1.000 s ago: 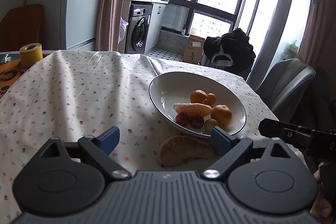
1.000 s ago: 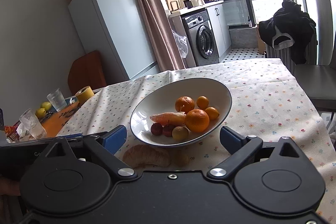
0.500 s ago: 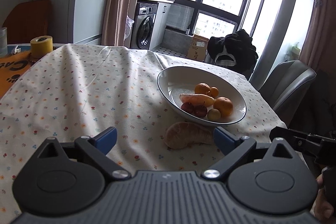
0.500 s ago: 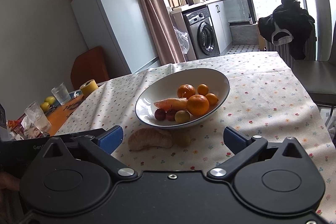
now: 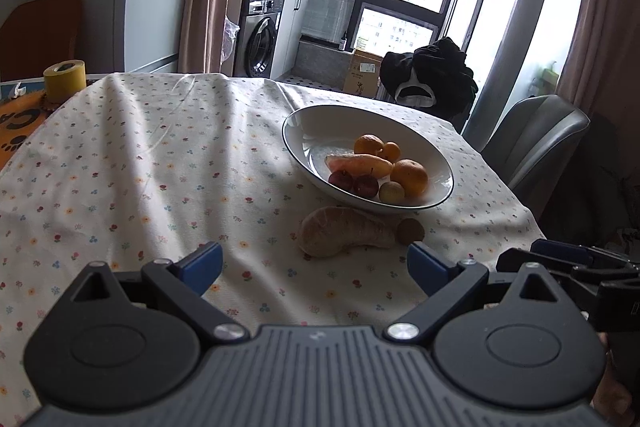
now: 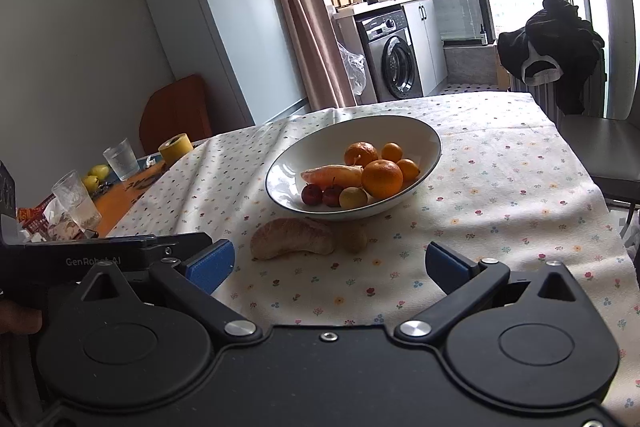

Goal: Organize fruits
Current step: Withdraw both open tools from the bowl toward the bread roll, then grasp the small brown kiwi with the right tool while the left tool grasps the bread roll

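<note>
— Why do we have both tools hanging back from the fruit like this?

— Because nothing is picked yet. Our left hand-held gripper (image 5: 314, 265) has its jaws wide apart with only tablecloth between them, and they have just been opening a little further; the right hand-held gripper (image 6: 328, 263) is the same, spread to its widest and empty.

— And the fruit itself?

— Most of it already sits in the white bowl (image 6: 434, 143) on the bench (image 5: 160, 167): oranges, two small red fruits, a yellowish one, a peeled segment. What is left out is the big peeled segment (image 5: 346, 237) lying on the cloth just beside the bowl's near rim, with a small brown fruit (image 5: 410, 230) touching its end (a longan, perhaps; we cannot be sure).

— So the wide jaws are for the segment?

— We judge so. It is broad and soft, so it wants a wide, gentle hold.
</note>
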